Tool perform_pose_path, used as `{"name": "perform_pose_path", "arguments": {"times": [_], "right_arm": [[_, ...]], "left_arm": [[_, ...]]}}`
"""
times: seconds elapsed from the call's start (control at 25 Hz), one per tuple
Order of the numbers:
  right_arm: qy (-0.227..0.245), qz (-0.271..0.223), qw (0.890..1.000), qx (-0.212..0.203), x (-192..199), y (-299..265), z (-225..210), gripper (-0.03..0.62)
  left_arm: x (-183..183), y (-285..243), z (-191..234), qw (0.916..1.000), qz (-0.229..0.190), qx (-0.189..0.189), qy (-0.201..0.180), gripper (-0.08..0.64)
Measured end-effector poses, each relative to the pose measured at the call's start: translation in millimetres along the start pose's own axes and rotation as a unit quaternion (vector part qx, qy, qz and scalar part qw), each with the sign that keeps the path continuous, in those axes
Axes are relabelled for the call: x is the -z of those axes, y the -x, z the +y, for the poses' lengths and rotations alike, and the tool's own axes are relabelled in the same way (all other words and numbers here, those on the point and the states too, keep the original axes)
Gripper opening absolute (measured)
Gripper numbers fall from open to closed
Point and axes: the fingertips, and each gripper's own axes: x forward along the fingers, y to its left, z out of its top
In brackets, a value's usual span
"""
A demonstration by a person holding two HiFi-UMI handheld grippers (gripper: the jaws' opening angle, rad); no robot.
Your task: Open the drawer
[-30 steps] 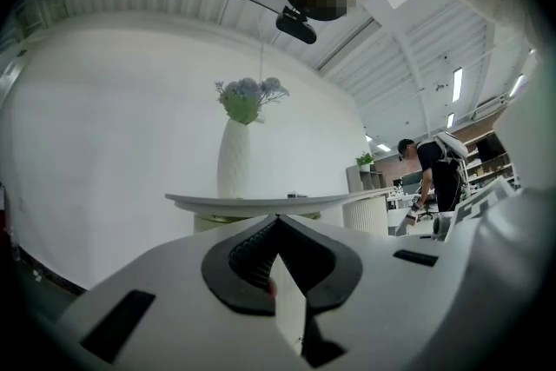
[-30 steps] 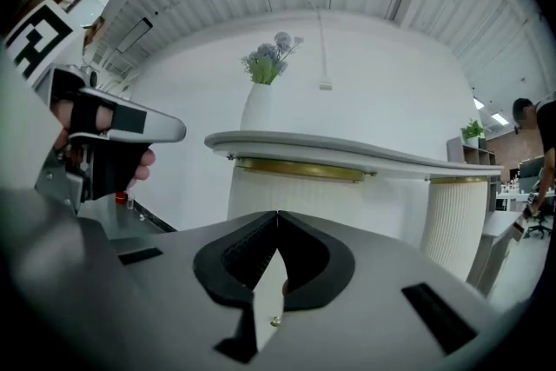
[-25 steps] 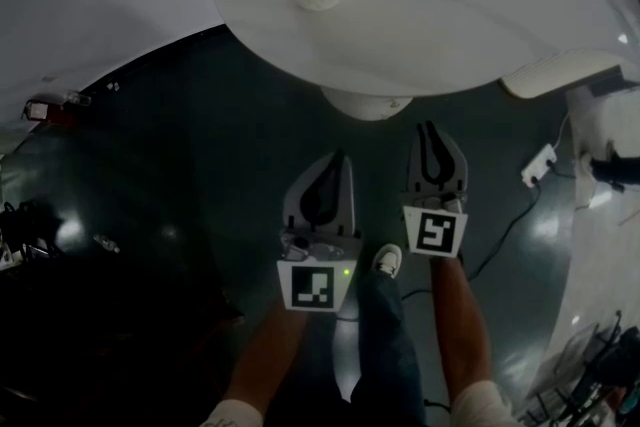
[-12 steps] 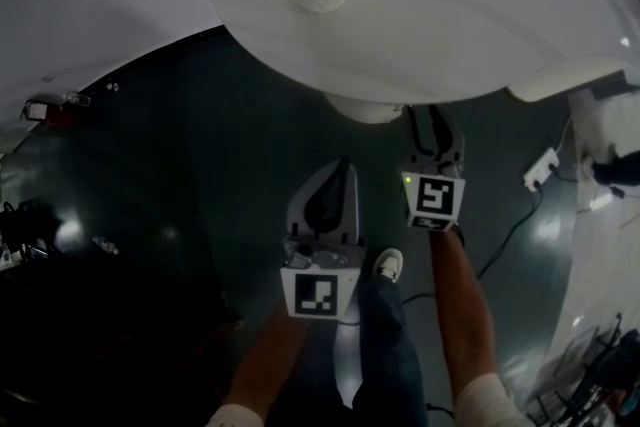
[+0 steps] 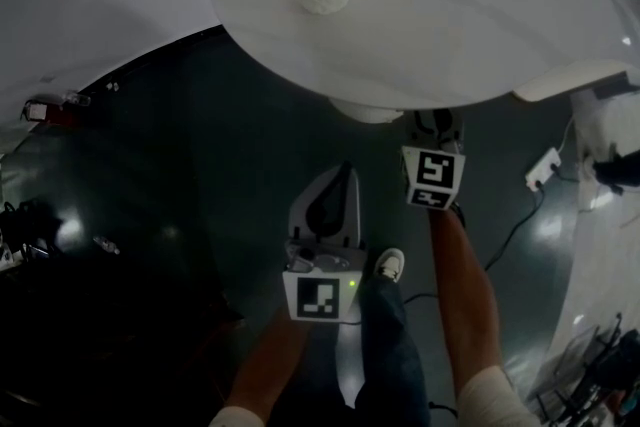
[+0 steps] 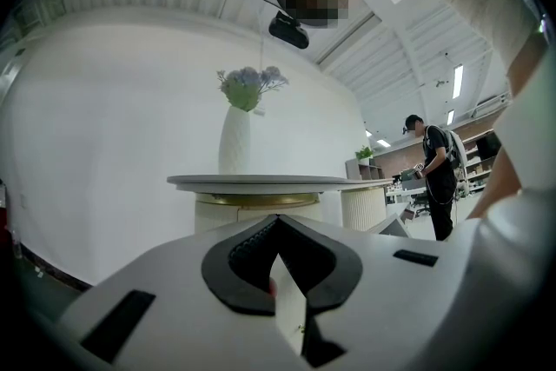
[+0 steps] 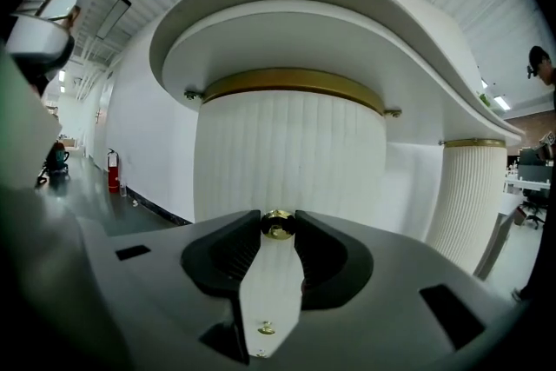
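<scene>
Knob (image 7: 278,224) of round brass, ribbed pedestal (image 7: 287,152)

Drawer: the white, vertically ribbed curved drawer front (image 7: 287,161) forms the face of the cylindrical pedestal. It stands upright, directly below a narrow gold band (image 7: 295,87) and under the overhang of the round white worktop (image 7: 287,22). The ribbing reads as one continuous surface. The drawer's edges cannot be made out, and the face looks flush with the pedestal, so it is taken as closed. Handle: a small round polished brass knob (image 7: 278,225) projects from the ribbed face. It sits centred between the tips of the right claw (image 7: 278,220), whose jaws are opening, one on each side of it.
</scene>
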Motion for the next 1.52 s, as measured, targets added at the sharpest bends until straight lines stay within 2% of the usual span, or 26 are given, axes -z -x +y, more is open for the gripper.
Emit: {"name": "perform_pose_path", "arguments": {"times": [0.12,0.52,1.52], "right_arm": [[-0.007,-0.001,1.0,0.004,3,1,0,0.114],[0.007,-0.002,1.0,0.004,2,3,0,0.107],[0.005,0.011,1.0,0.013,4,5,-2,0.101]], "left_arm": [[1,0,2,1.0,0.003,-0.001,0.002,-0.005],[-4,-2,3,1.0,-0.005,-0.004,0.004,-0.005],[-8,4,11,0.9998,-0.014,-0.009,0.006,-0.005]]}}
